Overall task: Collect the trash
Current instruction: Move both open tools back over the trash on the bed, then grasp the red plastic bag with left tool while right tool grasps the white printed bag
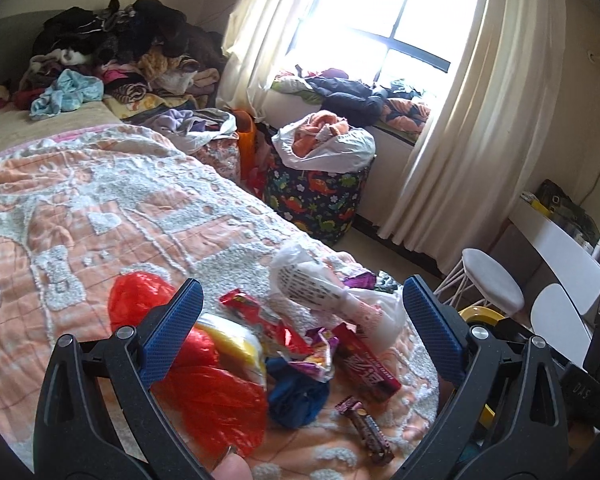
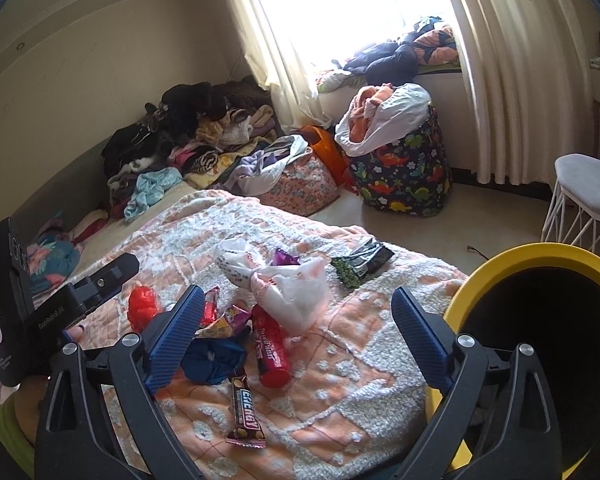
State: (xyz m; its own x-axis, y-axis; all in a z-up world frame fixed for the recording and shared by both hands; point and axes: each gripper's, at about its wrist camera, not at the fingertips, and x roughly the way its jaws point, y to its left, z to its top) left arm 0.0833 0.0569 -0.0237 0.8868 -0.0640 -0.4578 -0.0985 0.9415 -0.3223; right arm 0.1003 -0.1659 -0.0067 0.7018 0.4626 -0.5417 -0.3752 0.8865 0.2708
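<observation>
1. While both grippers hang above the bed with nothing between their jaws, the trash lies in a loose heap on the peach and white quilt (image 2: 340,340). The left gripper (image 1: 300,312) has its jaws spread wide over the heap; the right gripper (image 2: 296,320) is likewise fully open.
2. The heap holds a red plastic bag (image 1: 216,400), a crumpled blue bag (image 2: 212,360), a red tube-shaped packet (image 2: 270,354), a brown energy bar wrapper (image 2: 246,412), a white plastic bag (image 2: 288,292) and small purple and red wrappers. A dark green packet (image 2: 362,264) lies apart, nearer the bed's far edge.
3. Likely trouble: the pieces overlap, so a closing jaw may pinch two at once, or catch the tufted quilt and drag it up with the wrapper.
4. Thin film such as the red and white bags will probably slip or trail, and could pull neighbours off the bed edge.
5. The flat energy bar wrapper sits tight against the fabric, which makes a clean pinch harder.
6. The yellow-rimmed bin (image 2: 540,320) stands just beside the bed at the right gripper's side; a carried piece could miss its mouth if released early.
7. Around: a dinosaur-print hamper (image 2: 404,176), clothes piled by the wall (image 2: 188,132), a white stool (image 2: 584,196) and curtains (image 2: 500,80), all well apart from the heap.
</observation>
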